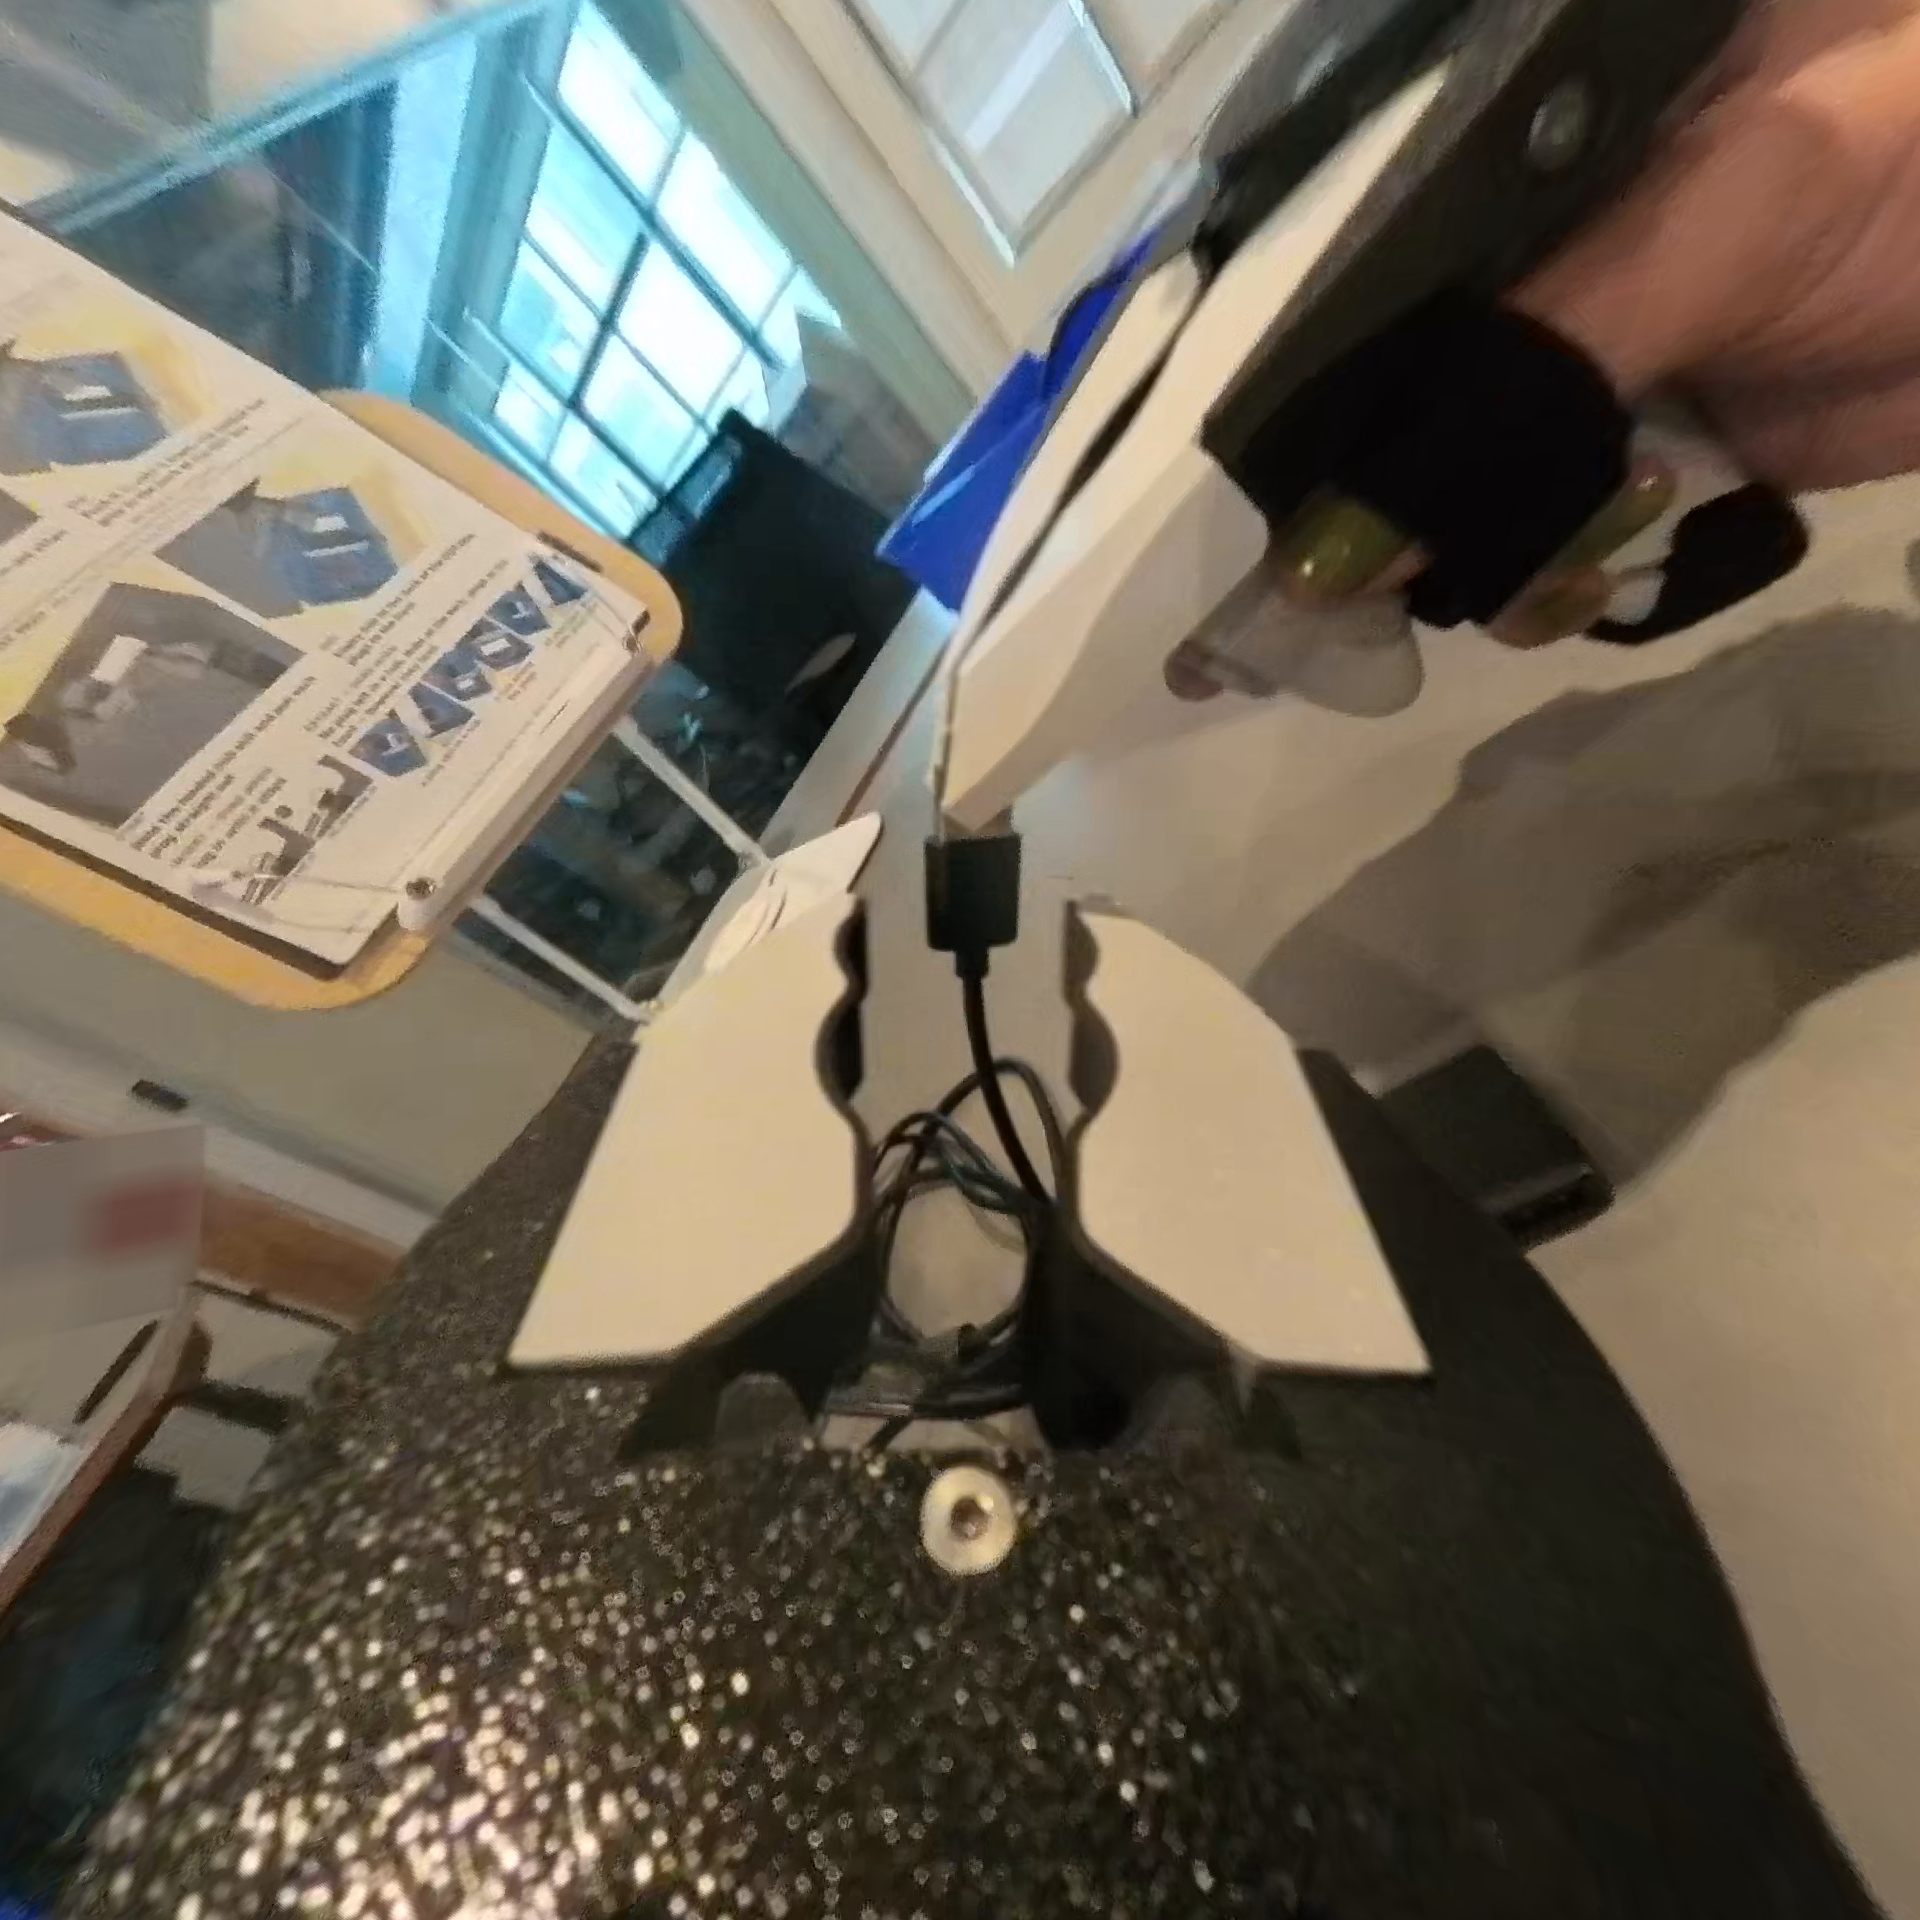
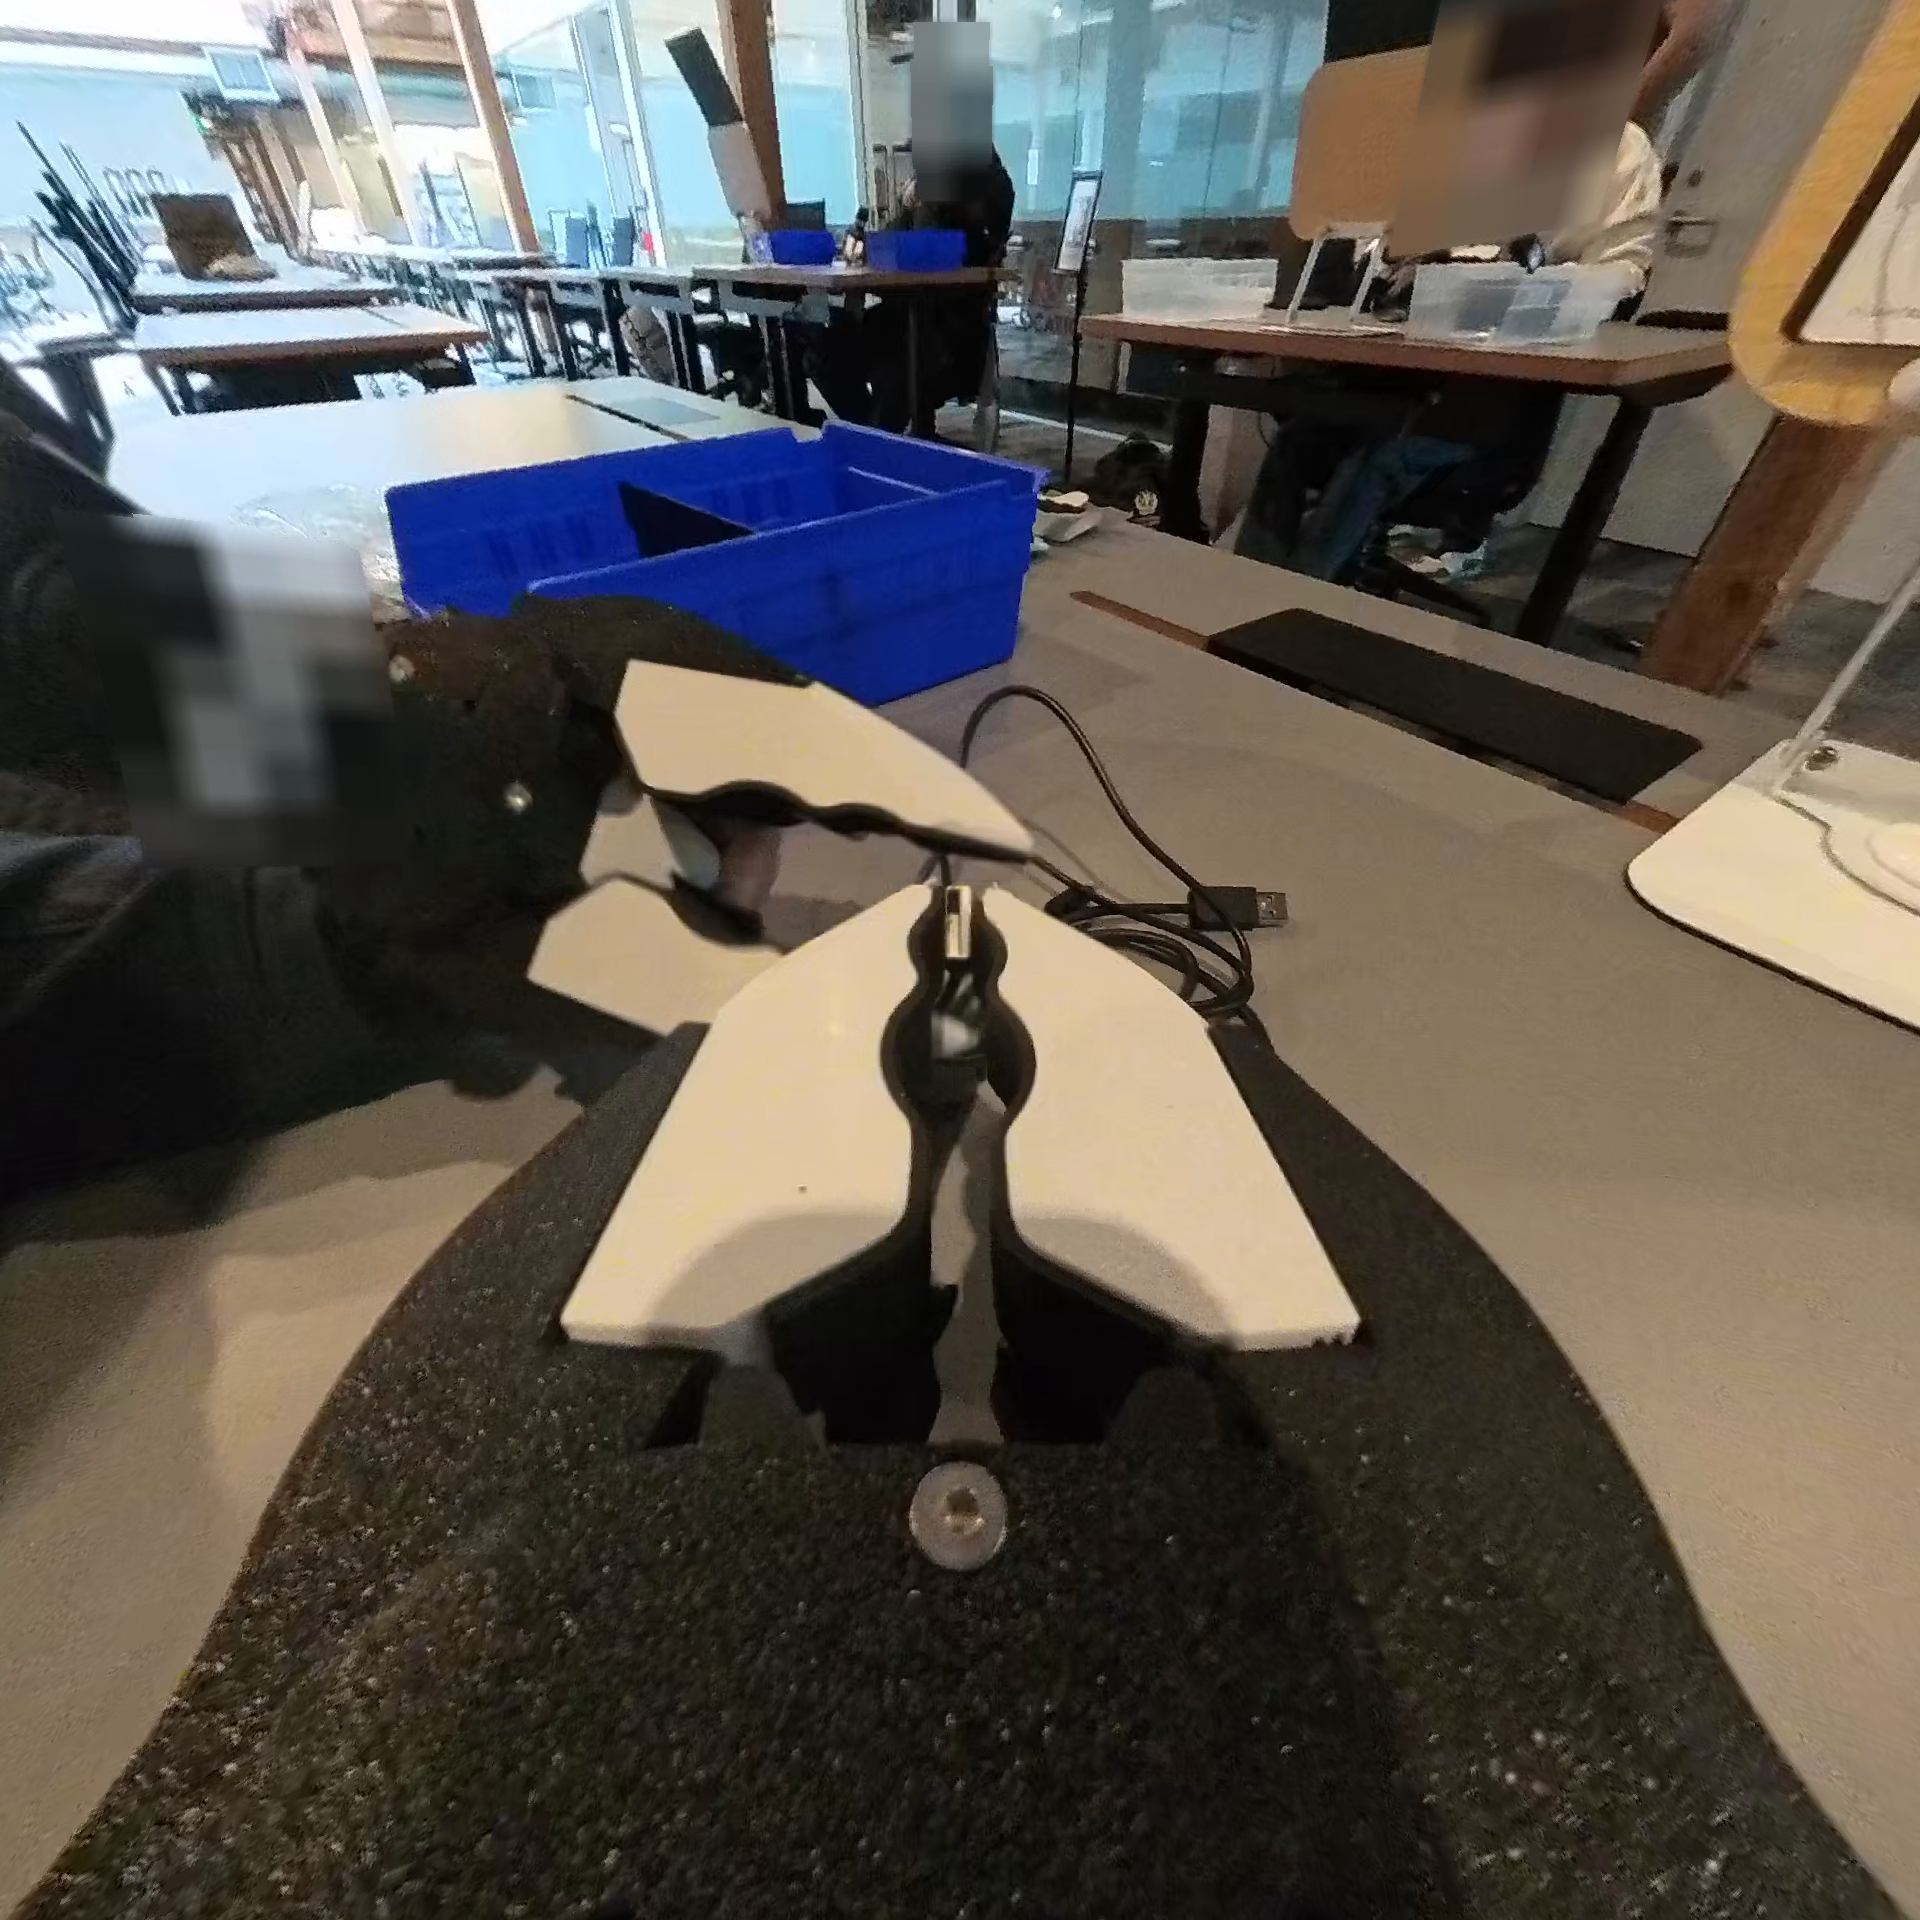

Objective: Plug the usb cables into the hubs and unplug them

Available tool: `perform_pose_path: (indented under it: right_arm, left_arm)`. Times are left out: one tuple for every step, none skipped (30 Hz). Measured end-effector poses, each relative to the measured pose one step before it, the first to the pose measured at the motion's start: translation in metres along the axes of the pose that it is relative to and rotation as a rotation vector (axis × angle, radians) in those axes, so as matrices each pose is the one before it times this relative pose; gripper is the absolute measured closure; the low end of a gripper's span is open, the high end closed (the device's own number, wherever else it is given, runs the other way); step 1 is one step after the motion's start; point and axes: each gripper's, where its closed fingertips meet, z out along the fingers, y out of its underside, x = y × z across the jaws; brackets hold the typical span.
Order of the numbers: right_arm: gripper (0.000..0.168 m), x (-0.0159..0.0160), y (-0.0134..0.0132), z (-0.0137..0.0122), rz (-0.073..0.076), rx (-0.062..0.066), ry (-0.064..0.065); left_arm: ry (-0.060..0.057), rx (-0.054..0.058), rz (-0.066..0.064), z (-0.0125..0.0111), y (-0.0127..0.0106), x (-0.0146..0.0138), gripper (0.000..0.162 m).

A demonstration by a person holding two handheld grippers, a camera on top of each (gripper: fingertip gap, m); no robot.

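In the left wrist view my left gripper (image 1: pixel 966 914) is open, one finger on each side of a black USB plug (image 1: pixel 971 894) without touching it. My right gripper (image 1: pixel 966 805) comes in from the upper right, shut on the top end of that plug. The plug's black cable (image 1: pixel 987 1049) hangs down into a loose bundle. In the right wrist view my right gripper (image 2: pixel 951 899) is shut on the plug (image 2: pixel 956 930). The left gripper (image 2: pixel 727 862) is open just to its left. The cable (image 2: pixel 1132 790) lies coiled on the grey table, ending in a free USB plug (image 2: pixel 1252 906). I see no hub clearly.
A blue divided bin (image 2: pixel 727 561) stands behind the grippers. A flat black strip (image 2: pixel 1455 696) lies at the right. A white stand base (image 2: pixel 1787 914) and a wooden board with printed sheets (image 1: pixel 312 675) are at the right edge. People sit at far tables.
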Motion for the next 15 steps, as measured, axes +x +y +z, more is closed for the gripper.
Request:
perform_pose_path:
  right_arm:
    - [0.164, 0.00008, -0.00061, -0.00025, 0.0088, 0.0088, 0.0004]
    - [0.164, 0.00044, -0.00022, -0.00006, 0.0018, 0.0045, 0.0041]
    - [0.164, -0.00027, 0.00059, 0.00024, -0.0016, -0.0034, 0.0]
    - [0.164, -0.00017, 0.00086, 0.00066, -0.001, -0.0053, 0.0026]
    - [0.164, -0.00019, 0.00074, 0.00071, -0.0009, -0.0028, 0.0046]
    - [0.164, -0.00093, 0.00035, 0.00052, -0.0016, -0.001, -0.0006]
    - [0.164, -0.00094, 0.00016, 0.00057, -0.0002, -0.0003, -0.001]
    - [0.164, -0.00063, 0.00003, 0.00059, 0.0007, 0.0007, 0.0002]
    - [0.164, -0.0012, -0.00029, 0.0005, 0.0012, 0.0019, -0.004]
    - [0.164, -0.00101, -0.00026, 0.00058, 0.0033, 0.0015, -0.004]
    - [0.164, -0.00021, -0.00035, 0.00024, 0.003, 0.0027, 0.0017]
    - [0.164, -0.0001, -0.00036, 0.00017, -0.0001, 0.0037, 0.0029]
    - [0.164, -0.00049, -0.00006, 0.00025, -0.0016, 0.0003, -0.0001]
    - [0.164, -0.0003, 0.00029, 0.00034, -0.0014, -0.001, 0.0004]
    - [0.164, -0.00023, 0.0004, 0.00022, -0.0011, -0.0018, 0.0006]
  left_arm:
    - [0.0044, -0.0327, 0.0131, 0.00226, 0.00322, 0.0022, 0.127]
    - [0.0095, -0.0179, 0.0051, 0.00162, 0.00147, 0.0029, 0.122]
    - [0.0007, -0.0019, -0.0023, 0.00089, -0.0006, 0.00153, 0.116]
    - [-0.0119, 0.0057, -0.0019, -0.0001, -0.00182, -0.00062, 0.119]
    - [-0.021, 0.0059, 0.0039, -0.00053, -0.00185, -0.0023, 0.125]
    - [-0.0287, 0.0008, 0.0085, -0.00071, -0.00098, -0.00376, 0.13]
    - [-0.0182, -0.0065, 0.0099, -0.00043, 0.00034, -0.00243, 0.133]
    - [-0.0047, -0.0117, 0.0056, 0.00023, 0.00131, -0.00077, 0.133]
    - [-0.0009, -0.0106, -0.0014, 0.0005, 0.00147, 0.00003, 0.133]
    - [0.0005, -0.0038, -0.0033, 0.00036, 0.00046, 0.0004, 0.133]
    - [0.006, 0.0016, -0.0008, 0.00013, -0.00032, 0.00137, 0.134]
    - [-0.0008, 0.0032, 0.0002, -0.00005, -0.00094, 0.00043, 0.136]
    - [-0.0036, 0.0044, 0.0026, -0.00032, -0.0011, -0.00005, 0.137]
    - [-0.0015, 0.0016, 0.0054, -0.00039, -0.00088, 0.00013, 0.138]
    - [-0.005, -0.0054, 0.0049, -0.00012, 0.00034, -0.00053, 0.14]
